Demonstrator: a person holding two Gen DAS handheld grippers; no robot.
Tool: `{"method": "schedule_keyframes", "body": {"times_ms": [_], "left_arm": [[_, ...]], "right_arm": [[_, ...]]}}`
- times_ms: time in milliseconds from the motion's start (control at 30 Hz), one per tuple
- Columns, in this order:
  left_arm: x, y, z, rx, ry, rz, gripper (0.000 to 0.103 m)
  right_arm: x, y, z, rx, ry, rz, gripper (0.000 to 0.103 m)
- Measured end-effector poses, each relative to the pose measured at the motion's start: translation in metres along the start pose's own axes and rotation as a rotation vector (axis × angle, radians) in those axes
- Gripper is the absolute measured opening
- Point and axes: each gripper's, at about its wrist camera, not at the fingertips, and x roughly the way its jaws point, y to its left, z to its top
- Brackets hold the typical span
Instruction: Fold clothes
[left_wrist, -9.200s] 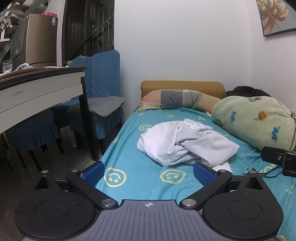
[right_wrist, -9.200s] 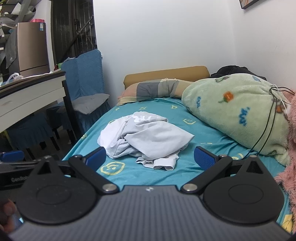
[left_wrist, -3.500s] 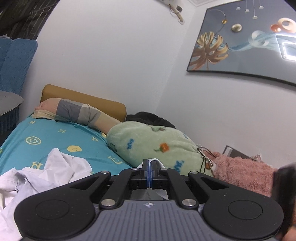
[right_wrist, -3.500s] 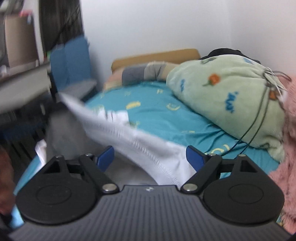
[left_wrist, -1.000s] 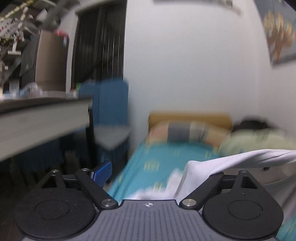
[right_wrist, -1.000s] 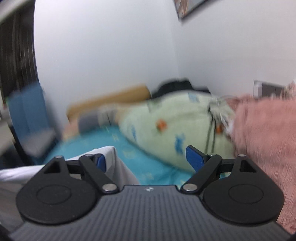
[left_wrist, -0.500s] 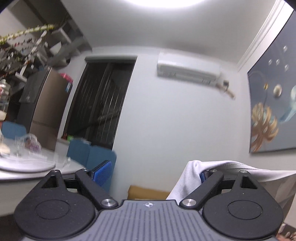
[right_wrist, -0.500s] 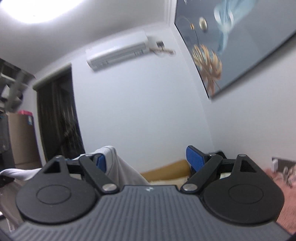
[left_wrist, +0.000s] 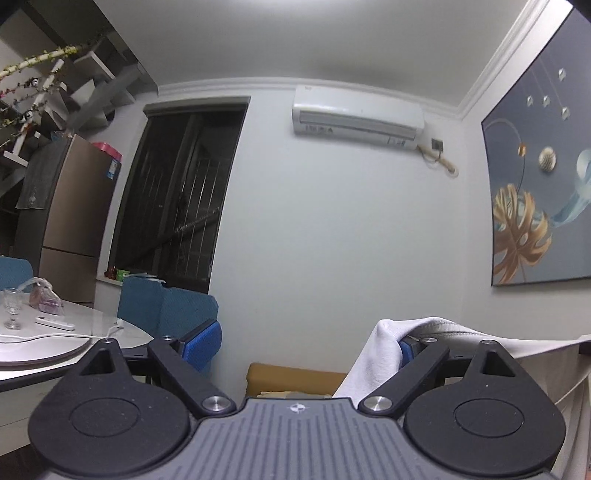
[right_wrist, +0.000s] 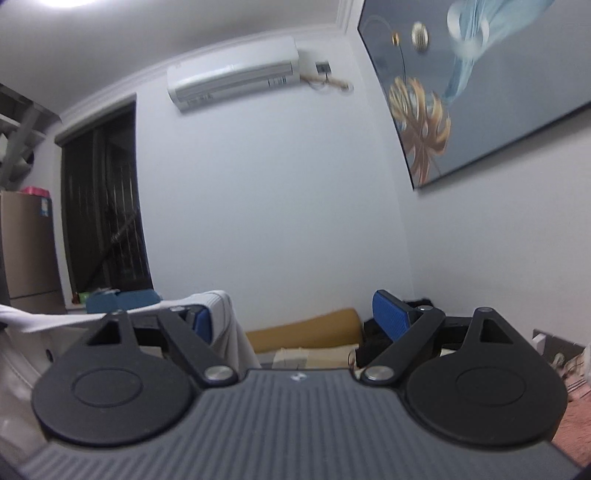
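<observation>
A white garment (left_wrist: 436, 334) hangs stretched between my two grippers, held up high. My left gripper (left_wrist: 303, 339) is open; the cloth is hooked over its right finger (left_wrist: 406, 347) and runs off to the right. My right gripper (right_wrist: 291, 314) is open too; the same white garment (right_wrist: 225, 325) is draped over its left finger (right_wrist: 201, 319) and runs off to the left. Both cameras tilt up at the wall and ceiling. The bed surface is hidden below the grippers.
The tan headboard (left_wrist: 291, 376) and a pillow (right_wrist: 310, 356) show low in view. A white table (left_wrist: 55, 339) with a glass (left_wrist: 11, 306) and blue chairs (left_wrist: 170, 310) stand at the left. A pink blanket (right_wrist: 580, 387) lies at the right.
Both grippers have risen a little further with the garment hooked on their fingers. The view has tilted slightly; more of the headboard shows.
</observation>
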Motion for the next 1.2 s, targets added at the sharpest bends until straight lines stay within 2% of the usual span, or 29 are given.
{"method": "schedule_keyframes", "body": {"times_ms": [100,200,300,500,700,833,967,1067,1133,1200], "left_arm": [[0.064,0.001,-0.019,0.015,0.028,0.003,0.093],[0.152,0.005,-0.061,0.039,0.059,0.024,0.093],[0.243,0.017,-0.113,0.067,0.102,0.055,0.094],[0.412,0.051,-0.248,0.064,0.228,0.143,0.094],[0.538,0.080,-0.387,0.082,0.417,0.203,0.094],[0.583,0.099,-0.474,0.093,0.573,0.215,0.094],[0.610,0.119,-0.543,0.075,0.785,0.200,0.093],[0.624,0.134,-0.572,0.045,0.936,0.178,0.093],[0.629,0.137,-0.579,0.032,1.002,0.143,0.094],[0.619,0.134,-0.565,0.030,0.988,0.127,0.095]], "right_arm": [[0.061,-0.001,-0.015,0.003,0.055,-0.020,0.087],[0.142,-0.001,-0.042,0.002,0.102,-0.045,0.087],[0.228,0.004,-0.084,-0.029,0.146,-0.068,0.087],[0.387,0.022,-0.196,-0.163,0.202,-0.070,0.086],[0.515,0.033,-0.322,-0.245,0.359,-0.072,0.086],[0.570,0.032,-0.401,-0.262,0.491,-0.079,0.086],[0.589,0.033,-0.472,-0.310,0.669,-0.064,0.086],[0.598,0.035,-0.506,-0.374,0.828,-0.057,0.086],[0.598,0.033,-0.508,-0.355,0.843,-0.051,0.086],[0.601,0.030,-0.500,-0.298,0.880,-0.022,0.086]]}}
